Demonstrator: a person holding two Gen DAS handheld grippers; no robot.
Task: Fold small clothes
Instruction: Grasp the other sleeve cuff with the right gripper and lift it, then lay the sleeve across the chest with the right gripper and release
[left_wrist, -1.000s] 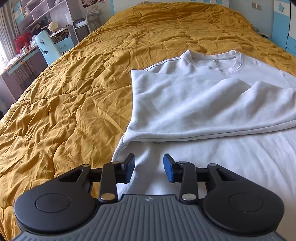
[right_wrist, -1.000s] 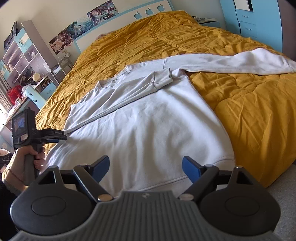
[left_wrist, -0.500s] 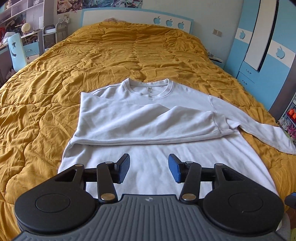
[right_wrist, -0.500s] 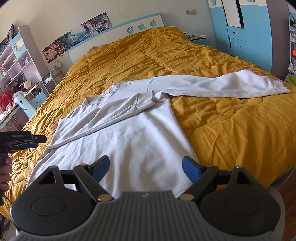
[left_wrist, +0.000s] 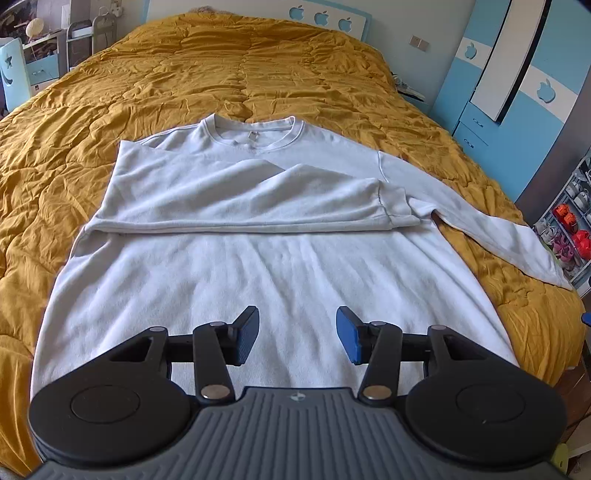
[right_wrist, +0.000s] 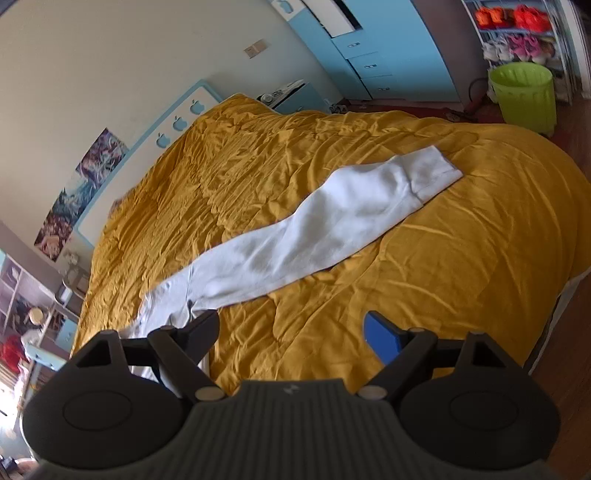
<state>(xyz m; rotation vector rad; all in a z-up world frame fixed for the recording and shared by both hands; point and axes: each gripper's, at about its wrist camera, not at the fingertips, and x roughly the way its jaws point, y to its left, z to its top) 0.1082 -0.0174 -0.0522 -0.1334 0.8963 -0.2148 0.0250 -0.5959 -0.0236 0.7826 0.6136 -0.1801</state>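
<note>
A white long-sleeved sweatshirt (left_wrist: 280, 266) lies flat on the mustard quilt (left_wrist: 240, 74), collar at the far end. Its left sleeve (left_wrist: 258, 199) is folded across the chest. Its right sleeve (left_wrist: 491, 229) stretches out to the right on the quilt; it also shows in the right wrist view (right_wrist: 332, 225). My left gripper (left_wrist: 295, 334) is open and empty above the hem. My right gripper (right_wrist: 291, 332) is open and empty, above the quilt just to the right of the sweatshirt's body, facing the outstretched sleeve.
A blue wardrobe (left_wrist: 517, 85) and a shoe rack (left_wrist: 572, 229) stand to the right of the bed. A green bin (right_wrist: 524, 96) stands on the floor beyond the bed's corner. Shelves and a desk (left_wrist: 33, 55) are on the left.
My left gripper has swung from the sweatshirt's left edge to face its middle, and its jaws have opened a little. My right gripper has turned right, from the body toward the outstretched sleeve.
</note>
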